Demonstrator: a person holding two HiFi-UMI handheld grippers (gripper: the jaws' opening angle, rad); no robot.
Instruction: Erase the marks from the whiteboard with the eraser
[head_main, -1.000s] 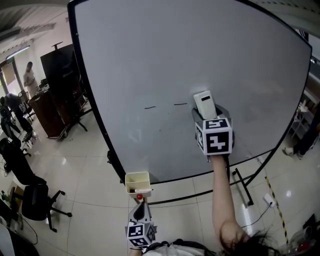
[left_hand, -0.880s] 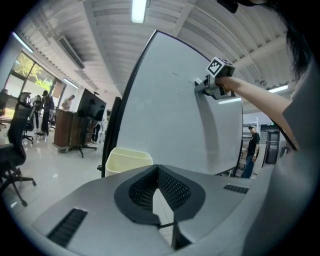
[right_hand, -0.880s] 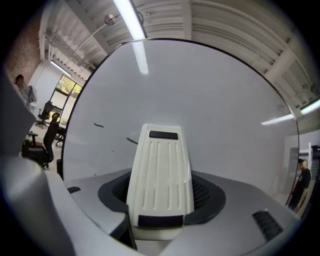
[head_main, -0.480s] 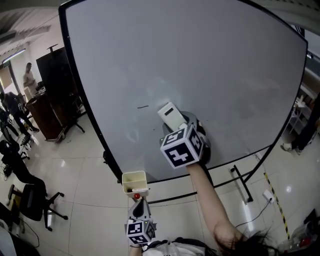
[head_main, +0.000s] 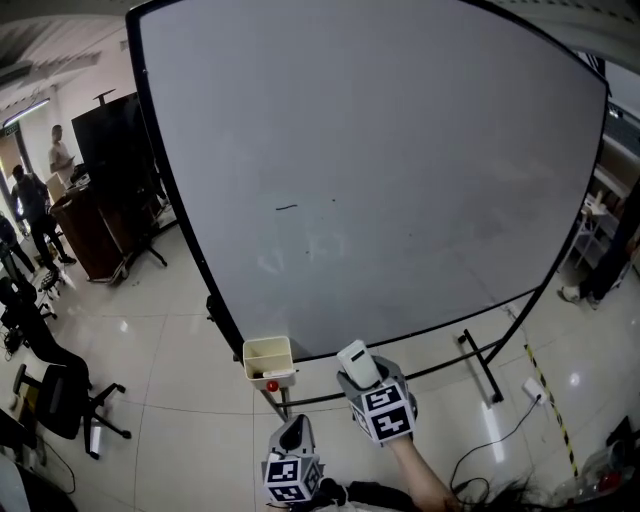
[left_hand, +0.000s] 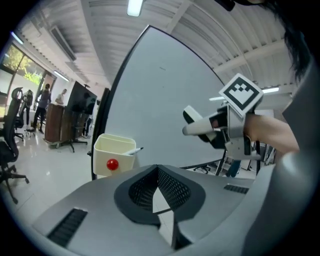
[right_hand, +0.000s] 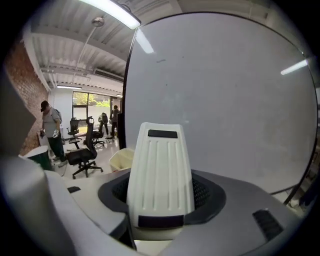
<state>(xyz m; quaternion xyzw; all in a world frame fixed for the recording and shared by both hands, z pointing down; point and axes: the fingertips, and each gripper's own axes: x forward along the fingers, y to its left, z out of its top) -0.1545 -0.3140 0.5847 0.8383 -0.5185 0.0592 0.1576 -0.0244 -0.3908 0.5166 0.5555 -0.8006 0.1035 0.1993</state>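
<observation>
Right gripper view shows the right gripper (right_hand: 160, 202) plainly. Its jaws pinch the lower end of the white eraser (right_hand: 160, 170), whose ribbed plastic back faces the camera, and most of its length stands free above the grip. The left gripper (left_hand: 159, 190) has its jaws pressed together with nothing between them, and it hangs low, just beside the right one.

Both tools sit below the bottom edge of the whiteboard (head_main: 400, 150), so the eraser is well apart from the surface. One short dark dash (head_main: 287, 208) is left on the board, up and left of centre. A faint speck to its right may be ink or only glare. A cream box (head_main: 270, 360) holding a pen (left_hand: 134, 150), with a red ball (left_hand: 113, 164) on its front, is clipped at the board's lower edge, between the grippers and the dash.

A rise toward the dash would pass close to that box, and a careless swing could knock it loose. With only its base gripped, the eraser could lever out of the jaws under a hard press, or twist so that an edge rather than the felt meets the board. The board's light stand (head_main: 480, 365) may also rock if shoved.
</observation>
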